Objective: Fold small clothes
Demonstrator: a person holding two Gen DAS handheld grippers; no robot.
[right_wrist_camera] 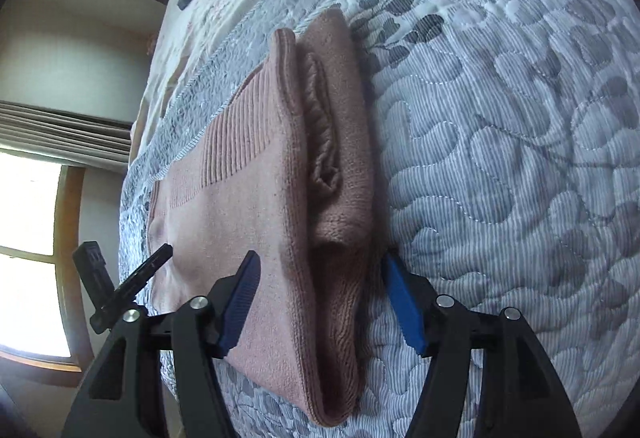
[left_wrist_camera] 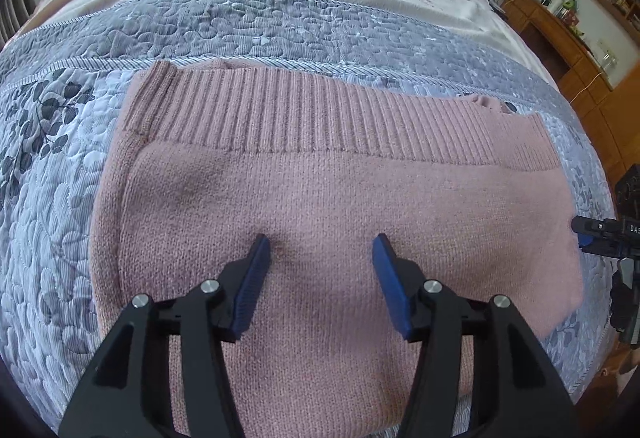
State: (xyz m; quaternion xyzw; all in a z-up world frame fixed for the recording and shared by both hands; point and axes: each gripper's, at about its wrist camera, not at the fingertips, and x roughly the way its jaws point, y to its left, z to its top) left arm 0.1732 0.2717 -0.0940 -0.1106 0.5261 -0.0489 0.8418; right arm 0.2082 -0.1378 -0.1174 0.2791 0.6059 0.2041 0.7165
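The folded pink sweater [left_wrist_camera: 320, 190] lies flat on the quilted bed [left_wrist_camera: 52, 222]. The left gripper [left_wrist_camera: 322, 258] hovers wide over its middle, fingers empty. The right gripper [right_wrist_camera: 320, 278] gapes wide astride the sweater's folded edge, one finger above the knit, the other beside it.

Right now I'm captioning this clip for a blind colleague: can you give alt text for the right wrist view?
A folded pink knit sweater lies on a grey-blue quilted bedspread, its layered edge between the open blue fingers of the right gripper. The left gripper reaches in from the left; bright windows behind.
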